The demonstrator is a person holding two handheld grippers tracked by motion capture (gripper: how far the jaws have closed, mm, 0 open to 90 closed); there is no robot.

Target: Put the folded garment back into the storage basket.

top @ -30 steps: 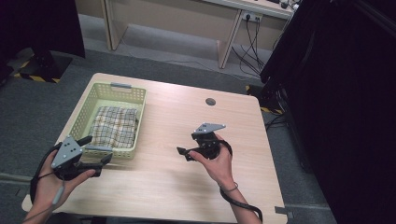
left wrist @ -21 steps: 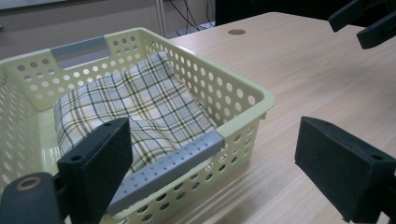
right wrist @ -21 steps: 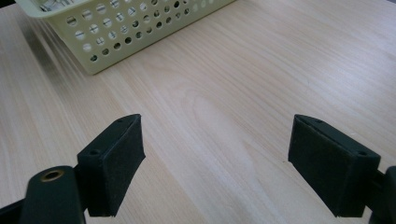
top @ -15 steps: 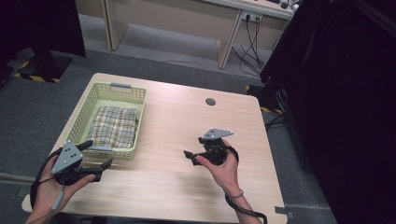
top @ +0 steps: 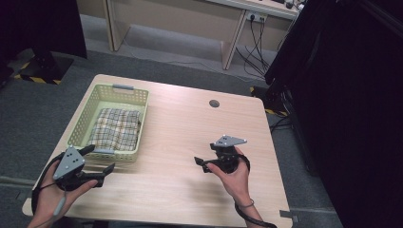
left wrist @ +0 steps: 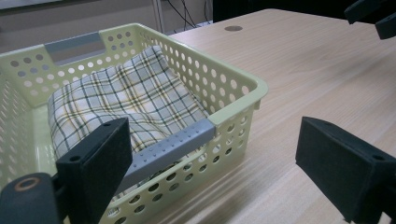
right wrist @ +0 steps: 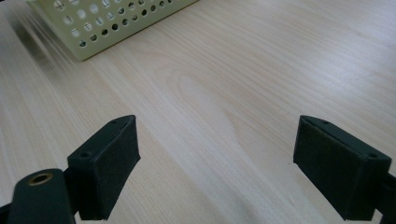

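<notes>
A pale green perforated basket with grey handles stands at the left of the wooden table. A folded plaid cloth lies inside it. My left gripper is open just before the basket's near end. In the left gripper view its jaws straddle the near handle and corner of the basket, with the cloth beyond. My right gripper hovers over bare wood at mid-right, pointing left. Its jaws have just been opening, with nothing between them. The basket's corner lies far ahead.
A round cable hole sits in the tabletop at the far middle. A dark curtain hangs close along the table's right side. Cables and a desk leg lie beyond the far edge. The right gripper's tip shows at the left gripper view's top right.
My right gripper has drifted to the right and toward the table's near edge. The left gripper has shifted only slightly. Basket and cloth have not moved.
</notes>
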